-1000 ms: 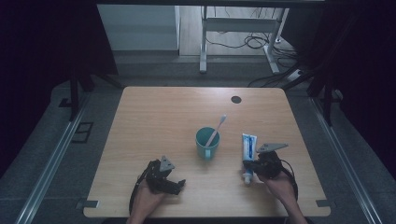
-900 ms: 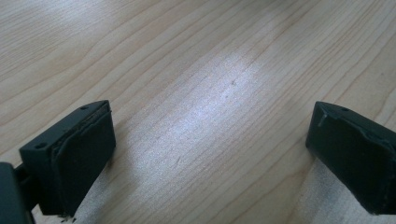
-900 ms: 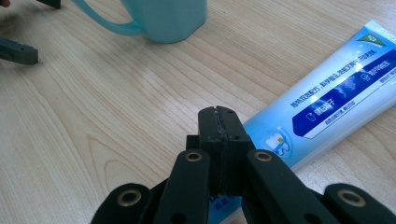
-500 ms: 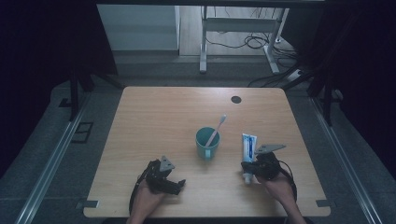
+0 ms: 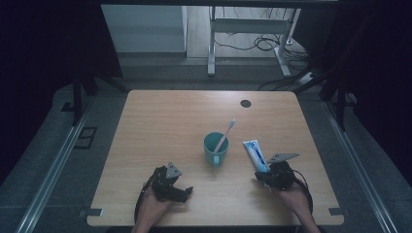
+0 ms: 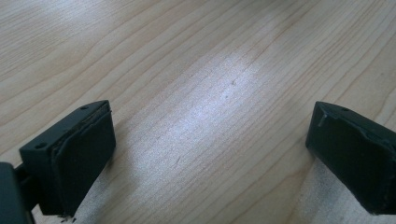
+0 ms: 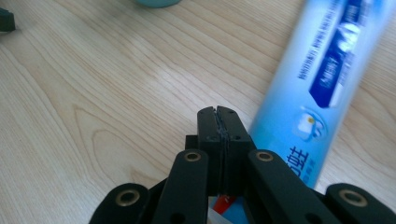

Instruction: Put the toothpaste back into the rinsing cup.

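I see a blue-and-white toothpaste tube point(image 5: 254, 155) lying flat on the wooden table point(image 5: 160, 126), just right of the teal cup point(image 5: 214, 149). Its flat crimped end points toward the far edge; its near end lies nearest me. Printed lettering and a dark blue panel run along its length point(image 7: 317, 79).

Left hand-held gripper point(image 6: 210, 154) agape, right point(image 7: 218, 122) clamped.

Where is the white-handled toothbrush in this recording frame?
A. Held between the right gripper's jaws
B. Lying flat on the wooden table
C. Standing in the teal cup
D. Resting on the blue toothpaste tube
C: in the high view the white-handled toothbrush leans out of the teal cup, apart from both grippers.
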